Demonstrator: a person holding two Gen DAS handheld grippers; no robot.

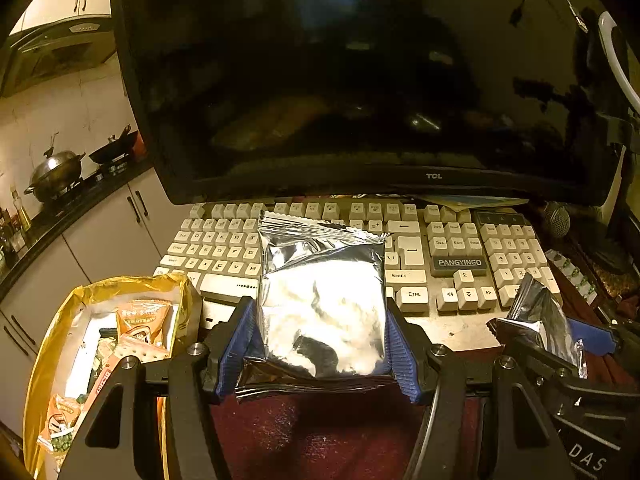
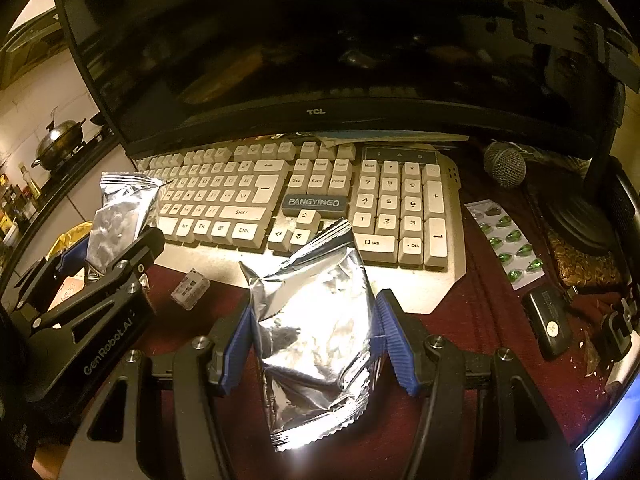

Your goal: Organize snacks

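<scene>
**Two foil packets, one in each gripper**

Here the left gripper (image 1: 322,332) is clamped on a silver packet (image 1: 322,300), its blue pads (image 1: 240,340) pressing both side edges; the packet stands nearly upright over the keyboard (image 1: 440,248). At eight o'clock from it sits a gold box (image 1: 48,344) with orange snack packs (image 1: 144,320) lying inside. At three o'clock in that view the right gripper (image 1: 560,332) shows with its own foil packet.

From the right wrist, the right gripper (image 2: 316,332) is closed on a second packet (image 2: 316,320), crumpled and tilted, top corner leaning toward one o'clock over the keyboard's arrow keys. The left gripper (image 2: 116,252) appears at nine o'clock, its packet (image 2: 120,212) rising above it. A small wrapped sweet (image 2: 191,289) lies on the dark red cloth (image 2: 480,320) between the two grippers. At three o'clock lie a blister strip (image 2: 506,240) of green capsules and a black device (image 2: 548,322); a microphone (image 2: 505,164) rests at one o'clock. A dark monitor (image 2: 320,40) fills twelve o'clock.
</scene>
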